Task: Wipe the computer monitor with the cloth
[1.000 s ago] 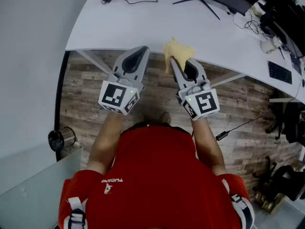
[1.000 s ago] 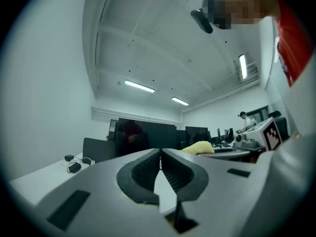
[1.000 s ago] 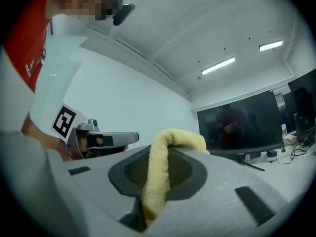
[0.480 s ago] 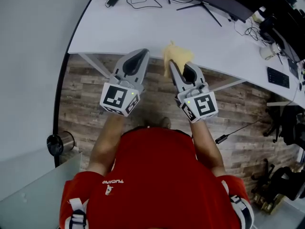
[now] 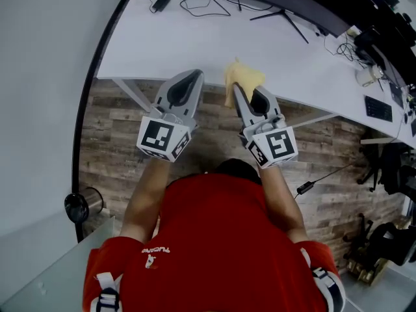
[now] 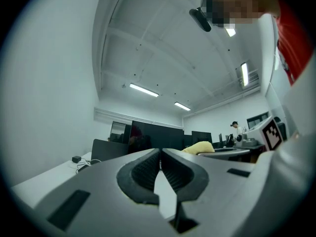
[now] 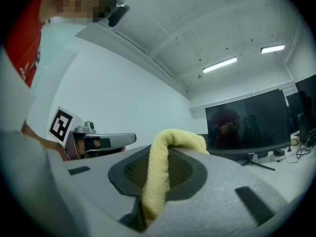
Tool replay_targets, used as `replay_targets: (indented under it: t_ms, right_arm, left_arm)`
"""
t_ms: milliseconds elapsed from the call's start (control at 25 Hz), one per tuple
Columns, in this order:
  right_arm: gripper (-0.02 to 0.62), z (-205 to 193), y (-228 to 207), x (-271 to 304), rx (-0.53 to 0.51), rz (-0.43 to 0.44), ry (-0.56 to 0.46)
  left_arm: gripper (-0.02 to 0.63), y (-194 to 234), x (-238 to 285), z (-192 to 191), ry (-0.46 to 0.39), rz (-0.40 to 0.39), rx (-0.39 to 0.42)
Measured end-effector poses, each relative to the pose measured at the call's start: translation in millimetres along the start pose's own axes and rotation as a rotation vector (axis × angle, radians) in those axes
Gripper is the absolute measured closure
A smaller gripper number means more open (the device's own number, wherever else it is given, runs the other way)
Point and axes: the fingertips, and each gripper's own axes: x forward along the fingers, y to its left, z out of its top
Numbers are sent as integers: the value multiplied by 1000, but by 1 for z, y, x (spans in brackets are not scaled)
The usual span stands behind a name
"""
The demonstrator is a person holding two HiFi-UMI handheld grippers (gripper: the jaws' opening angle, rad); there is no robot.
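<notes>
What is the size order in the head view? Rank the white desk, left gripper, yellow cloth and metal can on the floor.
Largest: white desk, by far.
Next: left gripper, enlarged by nearness to the camera.
Unranked: yellow cloth and metal can look about alike; the right gripper hides part of the cloth.

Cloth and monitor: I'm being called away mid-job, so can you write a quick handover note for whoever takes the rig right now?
Right claw: shut on the yellow cloth, held near the front edge of the white desk.
Left claw: shut, empty, alongside the right one.
Monitor: at the back of the desk, well clear of the cloth.
Done: cloth picked up.
Left: bring the cloth to the screen and wipe it.
</notes>
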Motion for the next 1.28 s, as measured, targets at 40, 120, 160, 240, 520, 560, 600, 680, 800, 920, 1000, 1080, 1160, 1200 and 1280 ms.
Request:
replay_targets:
  t_ms: [40,120,160,240,520,560,600,680,800,920,1000,1080,1160,1200,1280]
  right_arm:
    - [532,-1,3,5,-3,1,3]
    - [532,-3,7,15,-7,3,8]
    - [532,-3,7,21,-8,4,9]
    - [532,-2,6,35,-10,9,5]
    - [532,-10,-28,99,-7,33,-18]
    - [532,-12,-37,110,-7,33,-17]
    - [532,-14,-47,121,-5,32,-16]
    - [532,-18,-68,144,6,33,-16]
    - [532,-24,-100,179,28,40,-9]
    - [532,-36,-131,211,57,46,8]
    - [532,-46,-150,231,71,42,23]
    - [532,-56,-167,251,87,33,38]
    - [532,-66,-183,268,104,28,53]
    - [532,-70,-190,276,110,27,61]
    - [532,-78,-203,291,123,25,75]
  left_arm:
    - [591,6,-3,-1,-1,2,-2]
    - [591,17,-5,-2,0,7,-3]
    - [591,23,-5,-2,1,11,-2]
    - [591,36,-1,-1,0,22,2]
    - [591,80,44,-4,-2,56,48]
    - [591,87,53,-7,4,64,53]
    - [591,95,64,-10,11,71,57]
    - [591,110,88,-14,24,84,62]
    - [591,132,128,-20,40,109,64]
    - [591,149,163,-25,64,144,51]
    - [591,162,185,-33,65,162,53]
    - [591,174,206,-43,72,172,59]
    - [591,183,223,-53,87,181,53]
    - [591,187,231,-57,92,188,45]
    - [591,196,245,-63,99,202,28]
